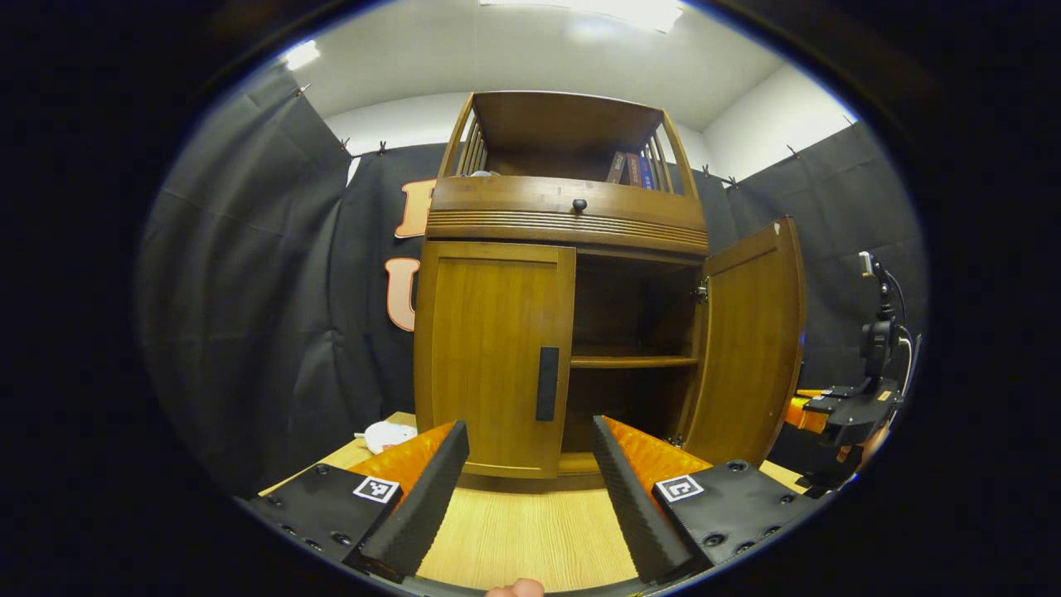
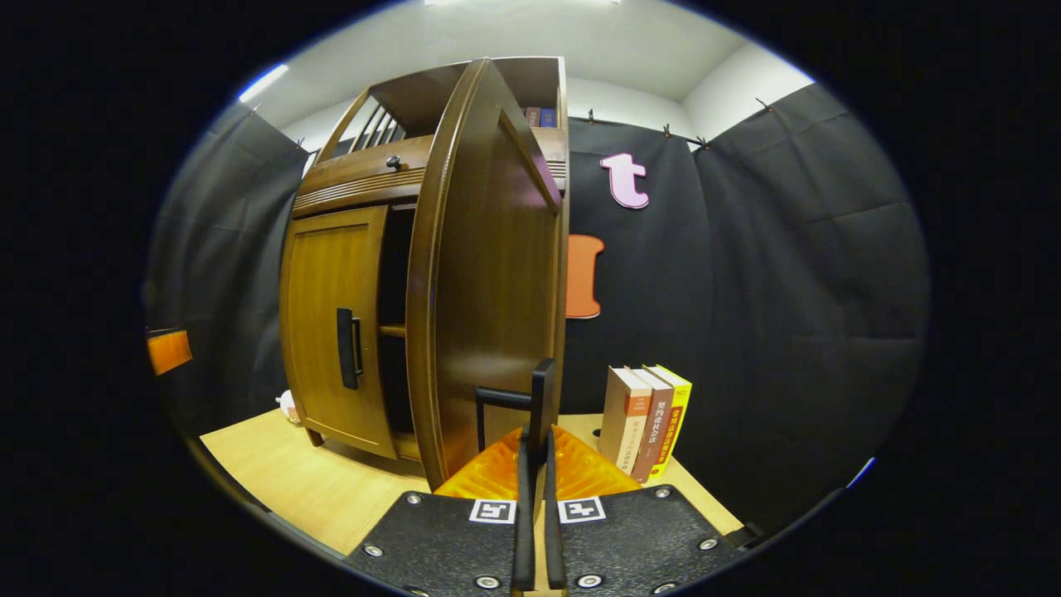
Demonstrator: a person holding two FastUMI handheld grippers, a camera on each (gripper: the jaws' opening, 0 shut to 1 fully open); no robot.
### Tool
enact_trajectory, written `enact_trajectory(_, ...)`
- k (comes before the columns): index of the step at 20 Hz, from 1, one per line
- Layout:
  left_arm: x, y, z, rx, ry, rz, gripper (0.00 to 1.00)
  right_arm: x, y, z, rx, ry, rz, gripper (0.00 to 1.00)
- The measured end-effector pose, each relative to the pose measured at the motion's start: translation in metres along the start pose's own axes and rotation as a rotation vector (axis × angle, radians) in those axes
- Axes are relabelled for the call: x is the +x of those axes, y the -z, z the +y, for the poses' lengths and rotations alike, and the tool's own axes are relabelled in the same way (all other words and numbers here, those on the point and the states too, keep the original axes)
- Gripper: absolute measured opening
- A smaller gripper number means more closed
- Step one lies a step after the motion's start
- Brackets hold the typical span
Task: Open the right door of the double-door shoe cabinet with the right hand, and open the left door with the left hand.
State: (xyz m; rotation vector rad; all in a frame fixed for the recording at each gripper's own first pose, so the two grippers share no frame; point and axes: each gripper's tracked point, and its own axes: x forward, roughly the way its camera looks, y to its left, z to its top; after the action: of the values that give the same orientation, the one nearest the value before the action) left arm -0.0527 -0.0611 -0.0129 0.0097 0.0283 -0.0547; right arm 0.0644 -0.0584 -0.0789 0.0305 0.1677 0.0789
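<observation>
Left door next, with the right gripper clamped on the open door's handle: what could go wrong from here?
1. The right gripper is shut on the right door's handle; any tug could swing the right door further towards the standing books.
2. The left gripper is open but short of the left door handle, a thin vertical bar; an off-centre approach may miss it.
3. The left door may sweep the white object beside the cabinet.

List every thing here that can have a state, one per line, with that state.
right door: swung open
right door's handle: clamped between the right gripper's fingers
left door: closed
left door's handle: untouched
drawer: shut
left gripper: open, short of the left door
right gripper: shut on the handle
books: upright on the table
</observation>
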Motion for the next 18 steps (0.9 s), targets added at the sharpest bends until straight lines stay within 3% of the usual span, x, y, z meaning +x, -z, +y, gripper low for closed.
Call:
enact_trajectory(2,0.0,0.0,-0.002,0.0,0.001,0.001,0.96,-0.002,-0.001,-0.012,0.003,0.013,0.002,0.02)
enact_trajectory(3,0.0,0.0,-0.003,0.001,0.003,0.002,0.95,-0.001,-0.001,-0.016,0.007,0.007,0.003,0.08)
enact_trajectory(5,-0.001,0.001,-0.005,0.003,0.004,0.005,0.94,-0.002,-0.002,-0.019,0.016,-0.007,0.003,0.02)
enact_trajectory(18,-0.007,-0.001,0.006,-0.003,-0.032,0.002,0.99,0.0,0.001,-0.07,0.095,-0.14,0.001,0.02)
